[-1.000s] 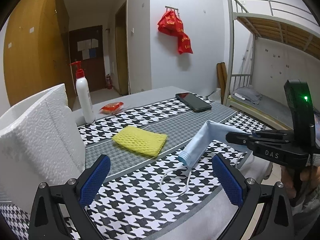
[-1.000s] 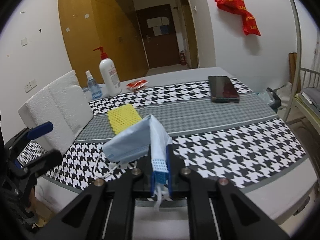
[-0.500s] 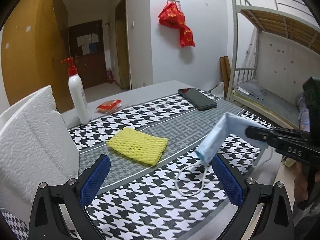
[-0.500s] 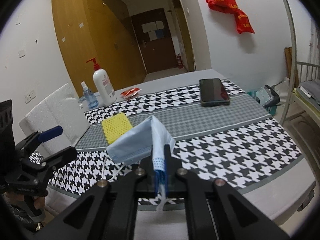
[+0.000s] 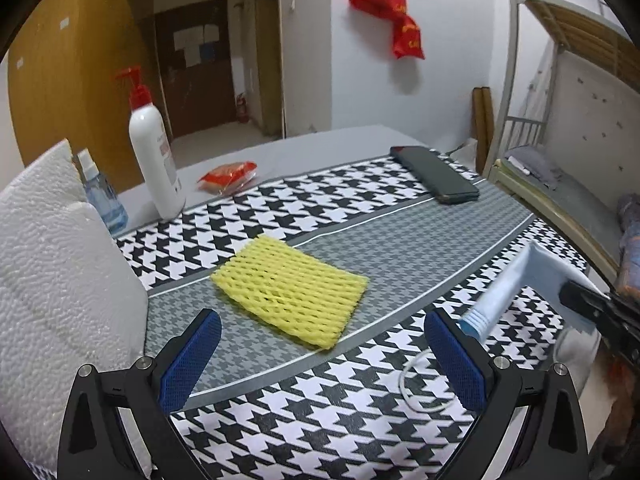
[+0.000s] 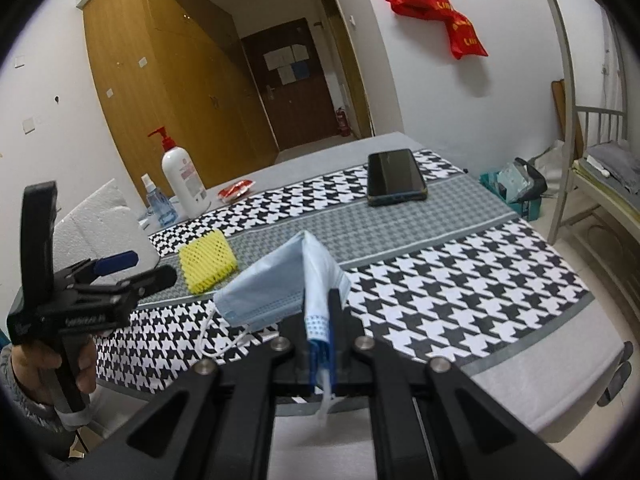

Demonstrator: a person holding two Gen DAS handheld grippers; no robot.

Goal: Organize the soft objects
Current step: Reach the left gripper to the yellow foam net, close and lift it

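Note:
A yellow foam net (image 5: 290, 288) (image 6: 207, 260) lies flat on the grey stripe of the houndstooth tablecloth (image 5: 320, 412). My left gripper (image 5: 324, 356) (image 6: 138, 270) is open and empty, its blue pads (image 5: 192, 360) just short of the net on the near side. A light blue face mask (image 6: 280, 280) (image 5: 516, 288) hangs folded above the table's near right part. My right gripper (image 6: 320, 332) (image 5: 580, 300) is shut on the mask's edge. A white ear loop (image 5: 420, 384) trails down onto the cloth.
A white foam block (image 5: 52, 280) stands at the left. Behind it are a small spray bottle (image 5: 102, 196) and a pump bottle (image 5: 154, 160). A red packet (image 5: 228, 172) and a phone (image 6: 396, 178) lie farther back. A bunk bed frame (image 6: 576, 120) stands to the right.
My left gripper has swung left and dipped, so the yellow net now sits centred ahead of its pads. The right gripper, still shut on the mask, has drawn back slightly toward the table edge.

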